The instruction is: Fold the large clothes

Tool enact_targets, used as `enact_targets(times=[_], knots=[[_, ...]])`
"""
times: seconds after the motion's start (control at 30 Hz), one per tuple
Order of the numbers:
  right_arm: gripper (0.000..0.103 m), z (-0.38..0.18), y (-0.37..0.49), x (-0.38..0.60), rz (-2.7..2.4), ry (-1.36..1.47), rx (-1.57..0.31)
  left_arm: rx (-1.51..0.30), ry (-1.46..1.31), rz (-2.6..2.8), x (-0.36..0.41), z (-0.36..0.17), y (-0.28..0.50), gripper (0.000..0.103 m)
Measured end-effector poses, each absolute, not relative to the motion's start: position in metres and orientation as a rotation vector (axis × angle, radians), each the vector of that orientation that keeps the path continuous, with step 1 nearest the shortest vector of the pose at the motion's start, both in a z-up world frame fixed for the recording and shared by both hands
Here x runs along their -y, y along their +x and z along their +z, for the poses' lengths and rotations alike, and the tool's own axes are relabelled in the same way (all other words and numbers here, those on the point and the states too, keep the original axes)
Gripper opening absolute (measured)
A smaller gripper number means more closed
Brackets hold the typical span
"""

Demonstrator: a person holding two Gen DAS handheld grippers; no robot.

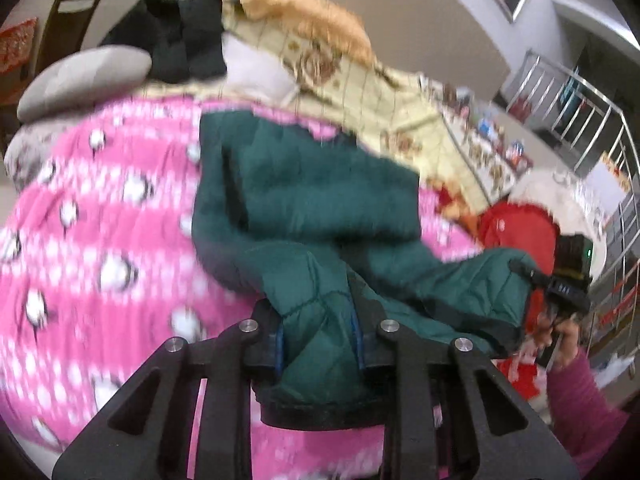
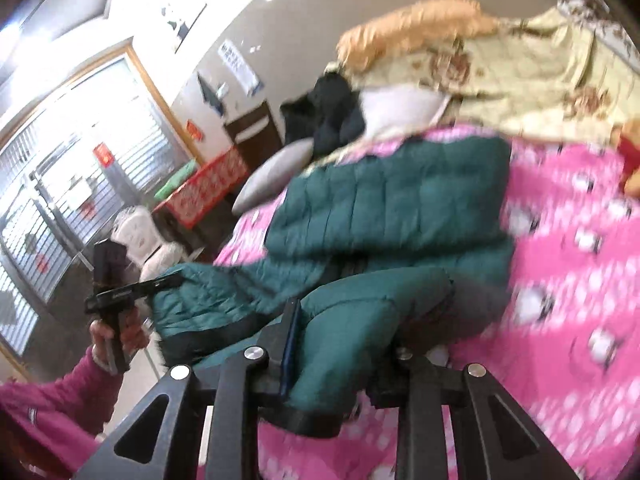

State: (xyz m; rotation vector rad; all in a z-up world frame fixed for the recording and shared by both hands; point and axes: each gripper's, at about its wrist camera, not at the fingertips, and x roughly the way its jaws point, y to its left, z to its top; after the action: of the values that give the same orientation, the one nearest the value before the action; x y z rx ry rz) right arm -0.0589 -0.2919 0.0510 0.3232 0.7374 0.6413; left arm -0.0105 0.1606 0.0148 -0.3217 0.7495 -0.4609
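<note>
While both grippers, left and right, pinch the green jacket's near edge above the pink blanket, slippery quilting risks sliding free mid-fold.

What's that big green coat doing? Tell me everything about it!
The green coat is puffy and quilted, stitched in squares and stripes, with a darker edge along its hem. It lies partly folded on the pink blanket with the little white animals. Its near end is lifted: the left tongs pinch one bunch of it, and the right tongs pinch another.
</note>
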Motion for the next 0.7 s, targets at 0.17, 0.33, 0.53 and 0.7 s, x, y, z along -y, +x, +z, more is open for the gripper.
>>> enact_targets(times=[0.17, 0.33, 0.53, 0.7], knots=[[0.02, 0.082, -0.009, 0.286, 0.572, 0.325, -0.671, -0.675, -0.346, -0.44, -0.157, 0.042, 0.038, 0.021], [0.019, 0.103, 0.053, 0.288, 0.498, 0.363, -0.624, -0.642, -0.374, -0.408, -0.156, 0.06, 0.095, 0.021], [0.019, 0.106, 0.141, 0.287, 0.415, 0.409, -0.626, -0.643, -0.391, -0.337, -0.15, 0.064, 0.171, 0.021], [0.019, 0.083, 0.218, 0.293, 0.328, 0.441, -0.665, -0.691, -0.448, -0.24, -0.158, 0.04, 0.24, 0.02]])
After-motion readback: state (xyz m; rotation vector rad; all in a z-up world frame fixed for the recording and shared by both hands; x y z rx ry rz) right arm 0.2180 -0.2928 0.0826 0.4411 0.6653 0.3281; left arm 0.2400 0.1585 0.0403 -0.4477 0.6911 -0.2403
